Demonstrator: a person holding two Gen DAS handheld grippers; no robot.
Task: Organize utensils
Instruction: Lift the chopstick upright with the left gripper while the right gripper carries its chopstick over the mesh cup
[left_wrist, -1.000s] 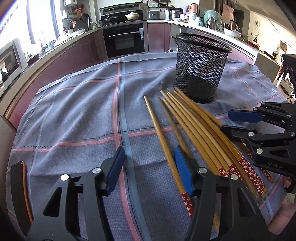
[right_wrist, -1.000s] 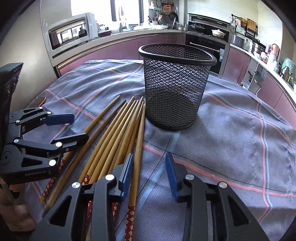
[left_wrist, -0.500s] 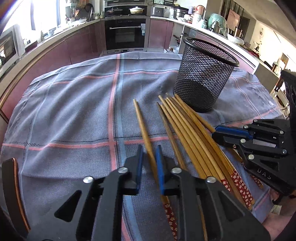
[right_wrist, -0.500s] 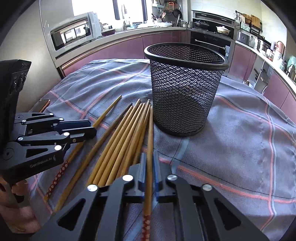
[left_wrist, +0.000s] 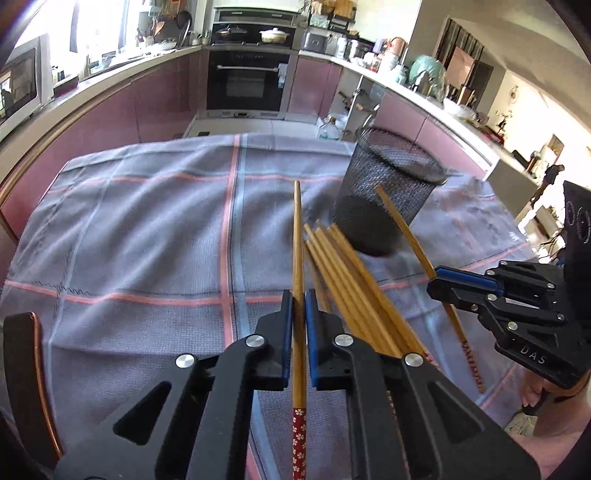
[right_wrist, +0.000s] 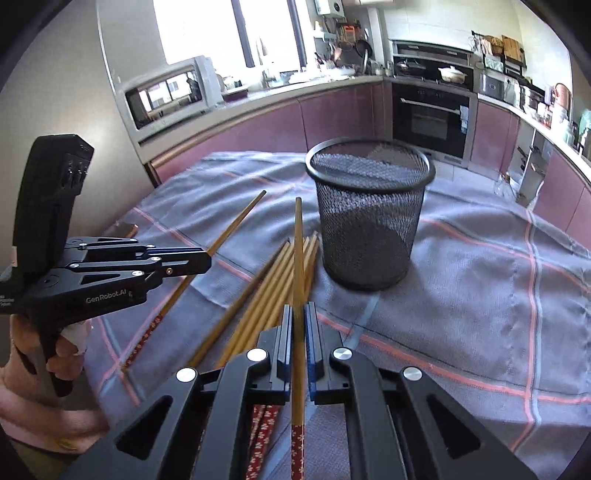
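My left gripper (left_wrist: 298, 306) is shut on one wooden chopstick (left_wrist: 297, 236) and holds it above the cloth, tip pointing forward. My right gripper (right_wrist: 298, 317) is shut on another chopstick (right_wrist: 298, 243), lifted and pointing at the black mesh cup (right_wrist: 369, 218). The right gripper also shows in the left wrist view (left_wrist: 439, 282) with its chopstick (left_wrist: 402, 229) slanting in front of the mesh cup (left_wrist: 391, 199). The left gripper shows in the right wrist view (right_wrist: 201, 260) with its chopstick (right_wrist: 236, 225). Several chopsticks (left_wrist: 354, 280) lie bundled on the cloth before the cup.
A grey-blue checked cloth (left_wrist: 147, 229) covers the table. A dark copper-edged object (left_wrist: 26, 362) sits at the left front edge. Kitchen counters, an oven (left_wrist: 247, 81) and a microwave (right_wrist: 166, 99) stand beyond the table.
Both grippers, open a second ago, closed on one chopstick each and have lifted them off the cloth. The views now sit higher, with both chopsticks raised from the bundle.
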